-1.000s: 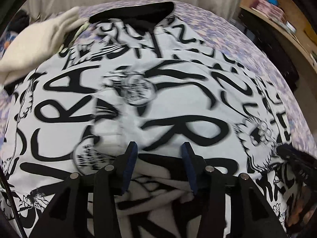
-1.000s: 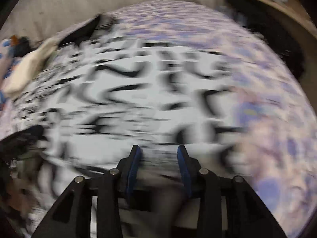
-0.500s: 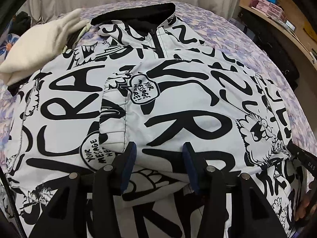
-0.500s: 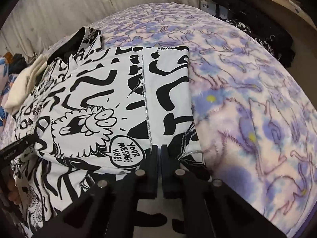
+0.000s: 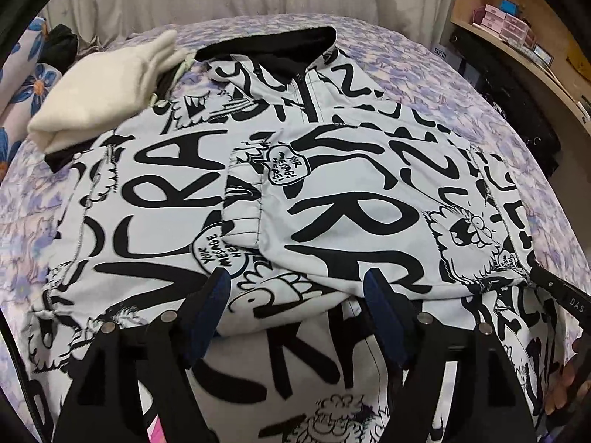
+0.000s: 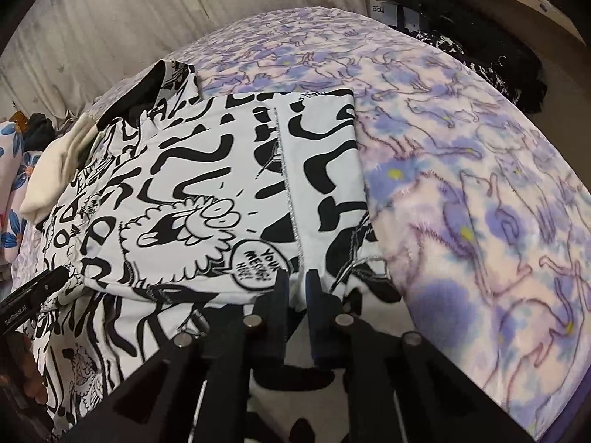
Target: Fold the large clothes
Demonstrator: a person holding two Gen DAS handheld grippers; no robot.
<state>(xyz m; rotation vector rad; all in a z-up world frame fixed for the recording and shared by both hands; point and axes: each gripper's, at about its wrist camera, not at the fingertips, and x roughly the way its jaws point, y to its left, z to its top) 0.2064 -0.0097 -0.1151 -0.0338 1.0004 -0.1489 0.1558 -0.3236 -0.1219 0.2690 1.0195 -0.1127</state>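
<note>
A jacket (image 5: pixel 332 192) is spread on a blanket (image 6: pixel 480 192), its collar (image 5: pixel 266 46) farthest away. A folded garment (image 5: pixel 107 92) is laid beside that collar, to the left.

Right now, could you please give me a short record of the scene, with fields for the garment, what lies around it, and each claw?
garment: black-and-white printed jacket, spread on the bed, one sleeve folded across its front
surface: purple patterned blanket
beside it: folded cream cloth, by the black collar
left claw: open, jaws have just been opening, nothing pinched, over the folded sleeve's lower edge
right claw: nearly shut; whether it pinches the jacket's edge is unclear
</note>
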